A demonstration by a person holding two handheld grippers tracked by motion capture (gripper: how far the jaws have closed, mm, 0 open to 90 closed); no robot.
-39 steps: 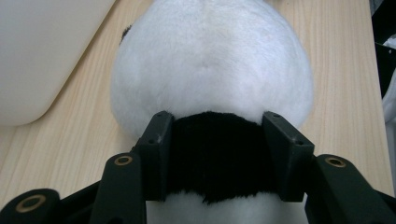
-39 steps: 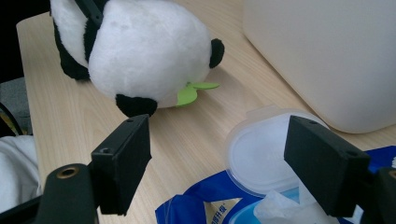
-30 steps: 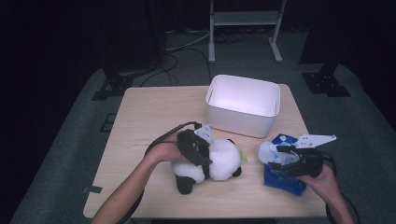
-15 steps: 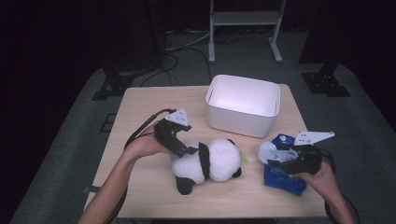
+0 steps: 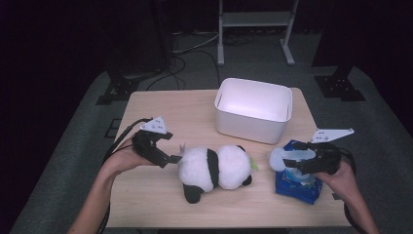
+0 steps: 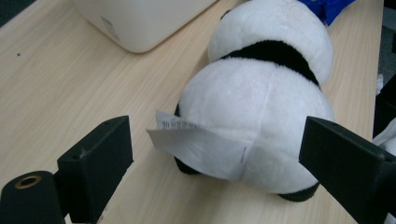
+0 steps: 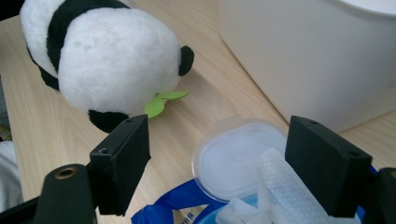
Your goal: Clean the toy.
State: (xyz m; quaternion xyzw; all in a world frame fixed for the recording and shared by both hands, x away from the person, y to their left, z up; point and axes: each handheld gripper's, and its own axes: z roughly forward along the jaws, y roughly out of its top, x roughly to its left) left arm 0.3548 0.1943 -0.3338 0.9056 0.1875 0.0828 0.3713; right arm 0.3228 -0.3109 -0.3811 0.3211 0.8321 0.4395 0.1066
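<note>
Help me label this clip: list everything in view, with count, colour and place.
plush panda: one, white and black, lying mid-table, paper tag toward the left gripper
storage bin: one, white, back of table
wipes pack: one, blue, lid flipped open, right front of table
table: one, light wood
metal stand: one, white, on the floor behind
left gripper: one, black, jaws open beside the panda, having just been opening, nothing between them
right gripper: one, black, jaws open over the wipes pack
</note>
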